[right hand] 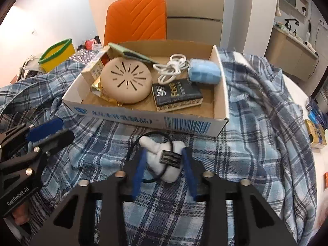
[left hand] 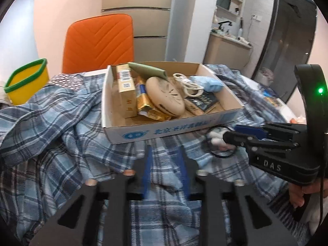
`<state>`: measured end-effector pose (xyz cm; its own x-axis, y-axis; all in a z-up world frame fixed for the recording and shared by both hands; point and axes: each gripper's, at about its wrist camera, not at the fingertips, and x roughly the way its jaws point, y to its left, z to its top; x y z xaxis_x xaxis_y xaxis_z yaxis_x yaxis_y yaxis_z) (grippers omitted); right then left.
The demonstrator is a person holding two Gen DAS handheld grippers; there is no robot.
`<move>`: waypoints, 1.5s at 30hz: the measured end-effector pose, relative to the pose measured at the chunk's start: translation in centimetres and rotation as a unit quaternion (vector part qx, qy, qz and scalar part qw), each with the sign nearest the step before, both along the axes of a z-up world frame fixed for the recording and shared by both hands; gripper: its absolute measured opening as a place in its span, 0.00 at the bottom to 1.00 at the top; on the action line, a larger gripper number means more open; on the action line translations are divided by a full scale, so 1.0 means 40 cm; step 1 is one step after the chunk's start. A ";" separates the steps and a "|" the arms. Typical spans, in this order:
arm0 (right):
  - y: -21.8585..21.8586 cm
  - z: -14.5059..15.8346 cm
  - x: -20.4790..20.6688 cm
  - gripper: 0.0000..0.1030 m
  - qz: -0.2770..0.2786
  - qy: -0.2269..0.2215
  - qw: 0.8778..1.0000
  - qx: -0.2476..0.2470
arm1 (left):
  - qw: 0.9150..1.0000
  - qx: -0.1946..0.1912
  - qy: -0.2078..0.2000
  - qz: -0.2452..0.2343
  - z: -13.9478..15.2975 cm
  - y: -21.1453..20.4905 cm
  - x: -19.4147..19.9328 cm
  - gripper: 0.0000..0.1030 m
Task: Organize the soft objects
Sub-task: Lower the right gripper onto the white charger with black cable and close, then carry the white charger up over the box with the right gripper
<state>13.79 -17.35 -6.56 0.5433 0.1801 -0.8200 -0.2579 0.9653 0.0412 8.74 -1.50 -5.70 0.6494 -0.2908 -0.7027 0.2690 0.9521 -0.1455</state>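
A blue plaid shirt [left hand: 61, 123] is spread over the table, also in the right wrist view [right hand: 256, 110]. A small white soft toy with a black strap [right hand: 166, 160] lies on it just in front of the cardboard box [right hand: 143, 121]. My right gripper [right hand: 164, 157] is open with its fingers on either side of the toy; it shows in the left wrist view [left hand: 229, 135] at the toy [left hand: 217, 138]. My left gripper [left hand: 166, 153] is open and empty above the shirt; it also shows at the left of the right wrist view [right hand: 53, 131].
The box [left hand: 164, 131] holds a round beige disc [left hand: 166, 96], a white cable [right hand: 172, 67], a blue cloth bundle [right hand: 205, 71], cartons and a dark packet. An orange chair [left hand: 98, 43] stands behind. A yellow bin [left hand: 26, 82] sits at far left.
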 end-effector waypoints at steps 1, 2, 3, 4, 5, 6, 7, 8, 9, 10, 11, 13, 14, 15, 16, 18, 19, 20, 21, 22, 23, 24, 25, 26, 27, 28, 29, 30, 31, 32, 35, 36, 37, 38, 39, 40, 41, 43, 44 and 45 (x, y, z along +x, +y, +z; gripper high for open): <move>-0.001 0.008 -0.006 0.23 0.004 -0.006 1.000 0.005 | 1.000 -0.012 0.002 -0.007 0.002 0.003 -0.001 0.17; 0.002 0.014 -0.013 0.23 0.015 -0.011 1.000 0.011 | 1.000 -0.019 0.004 -0.010 0.003 0.004 0.000 0.17; 0.007 0.017 -0.018 0.23 0.025 -0.011 1.000 0.014 | 1.000 -0.023 0.005 -0.013 0.004 0.005 0.000 0.17; 0.011 0.018 -0.022 0.22 0.032 -0.012 0.999 0.011 | 0.999 -0.030 0.008 -0.020 0.005 0.004 0.000 0.17; 0.014 0.021 -0.026 0.22 0.035 -0.017 0.999 0.007 | 0.999 -0.041 0.012 -0.030 0.006 0.004 -0.002 0.17; 0.016 0.025 -0.028 0.22 0.038 -0.021 0.999 0.009 | 0.998 -0.052 0.016 -0.042 0.007 0.002 -0.003 0.17; 0.017 0.032 -0.034 0.22 0.043 -0.027 0.999 0.014 | 0.996 -0.066 0.022 -0.058 0.008 -0.002 -0.006 0.17; 0.018 0.041 -0.040 0.21 0.050 -0.035 0.998 0.020 | 0.994 -0.074 0.026 -0.070 0.010 -0.006 -0.010 0.17; 0.020 0.047 -0.046 0.21 0.055 -0.041 0.997 0.022 | 0.993 -0.080 0.031 -0.083 0.010 -0.013 -0.013 0.17; 0.024 0.053 -0.052 0.21 0.060 -0.047 0.997 0.024 | 0.992 -0.083 0.034 -0.092 0.009 -0.021 -0.015 0.17; 0.027 0.058 -0.058 0.21 0.066 -0.052 0.996 0.026 | 0.991 -0.083 0.036 -0.096 0.009 -0.026 -0.018 0.17; 0.036 0.068 -0.067 0.21 0.077 -0.058 0.995 0.030 | 0.992 -0.078 0.036 -0.096 0.009 -0.032 -0.021 0.17; 0.041 0.070 -0.072 0.21 0.082 -0.058 0.994 0.031 | 0.992 -0.078 0.037 -0.093 0.009 -0.032 -0.019 0.17; 0.044 0.071 -0.074 0.21 0.087 -0.057 0.994 0.033 | 0.992 -0.081 0.038 -0.091 0.009 -0.029 -0.019 0.17; 0.047 0.070 -0.075 0.21 0.090 -0.054 0.994 0.034 | 0.992 -0.086 0.038 -0.088 0.010 -0.024 -0.018 0.17; 0.054 0.069 -0.077 0.21 0.101 -0.047 0.993 0.039 | 0.991 -0.092 0.037 -0.085 0.012 -0.019 -0.018 0.17; 0.055 0.067 -0.078 0.21 0.105 -0.047 0.993 0.040 | 0.991 -0.095 0.037 -0.087 0.014 -0.016 -0.018 0.16; 0.059 0.070 -0.083 0.22 0.109 -0.051 0.992 0.039 | 0.991 -0.096 0.036 -0.089 0.016 -0.017 -0.019 0.15; 0.062 0.074 -0.089 0.21 0.113 -0.054 0.991 0.039 | 0.991 -0.096 0.033 -0.090 0.017 -0.017 -0.021 0.11; 0.066 0.073 -0.091 0.21 0.116 -0.056 0.991 0.040 | 0.991 -0.095 0.029 -0.093 0.021 -0.019 -0.024 0.11; 0.067 0.077 -0.093 0.21 0.118 -0.057 0.990 0.042 | 0.991 -0.095 0.027 -0.094 0.024 -0.019 -0.026 0.10; 0.066 0.077 -0.094 0.21 0.118 -0.057 0.990 0.043 | 0.991 -0.095 0.023 -0.095 0.027 -0.020 -0.029 0.10; 0.065 0.078 -0.094 0.21 0.117 -0.055 0.991 0.046 | 0.991 -0.095 0.021 -0.095 0.030 -0.020 -0.031 0.09; 0.064 0.078 -0.094 0.21 0.117 -0.055 0.991 0.047 | 0.991 -0.096 0.019 -0.096 0.033 -0.020 -0.032 0.09; 0.063 0.080 -0.095 0.21 0.117 -0.055 0.990 0.048 | 0.991 -0.097 0.017 -0.096 0.036 -0.020 -0.033 0.08; 0.064 0.083 -0.096 0.21 0.117 -0.057 0.990 0.049 | 0.991 -0.099 0.015 -0.095 0.040 -0.019 -0.033 0.08; 0.064 0.087 -0.098 0.21 0.117 -0.059 0.990 0.049 | 0.990 -0.100 0.013 -0.094 0.043 -0.019 -0.033 0.08; 0.064 0.094 -0.101 0.21 0.116 -0.063 0.990 0.049 | 0.991 -0.100 0.010 -0.093 0.049 -0.019 -0.034 0.07; 0.065 0.100 -0.103 0.22 0.116 -0.066 0.990 0.048 | 0.991 -0.099 0.007 -0.093 0.056 -0.020 -0.036 0.07; 0.064 0.105 -0.103 0.21 0.115 -0.068 0.990 0.047 | 0.991 -0.097 0.004 -0.093 0.064 -0.023 -0.036 0.07; 0.053 0.131 -0.099 0.21 0.106 -0.073 0.990 0.052 | 0.992 -0.085 -0.007 -0.097 0.095 -0.041 -0.028 0.07; 0.051 0.140 -0.096 0.21 0.104 -0.075 0.990 0.051 | 0.992 -0.081 -0.012 -0.097 0.107 -0.048 -0.024 0.07; 0.048 0.148 -0.094 0.21 0.103 -0.078 0.990 0.050 | 0.993 -0.075 -0.015 -0.094 0.119 -0.056 -0.017 0.07; 0.046 0.161 -0.089 0.21 0.101 -0.084 0.990 0.047 | 0.993 -0.071 -0.017 -0.092 0.128 -0.064 -0.009 0.07; 0.046 0.172 -0.085 0.21 0.101 -0.089 0.990 0.040 | 0.993 -0.066 -0.021 -0.093 0.140 -0.071 -0.001 0.06; 0.044 0.185 -0.078 0.22 0.097 -0.098 0.990 0.030 | 0.993 -0.063 -0.028 -0.093 0.154 -0.076 0.006 0.06; 0.041 0.198 -0.069 0.21 0.095 -0.104 0.990 0.029 | 0.993 -0.062 -0.032 -0.093 0.167 -0.079 0.014 0.06; 0.032 0.223 -0.054 0.21 0.092 -0.110 0.989 0.035 | 0.993 -0.060 -0.043 -0.092 0.194 -0.085 0.030 0.06; 0.028 0.238 -0.046 0.21 0.090 -0.115 0.989 0.037 | 0.993 -0.058 -0.048 -0.092 0.206 -0.088 0.036 0.06; 0.025 0.255 -0.037 0.21 0.088 -0.123 0.988 0.037 | 0.993 -0.055 -0.054 -0.092 0.219 -0.093 0.044 0.06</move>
<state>12.30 -16.35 3.63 0.6799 0.3440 -0.6476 -0.4329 0.9011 0.0241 10.51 -5.20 3.07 0.6483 -0.4826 -0.5889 0.4573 0.8652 -0.2056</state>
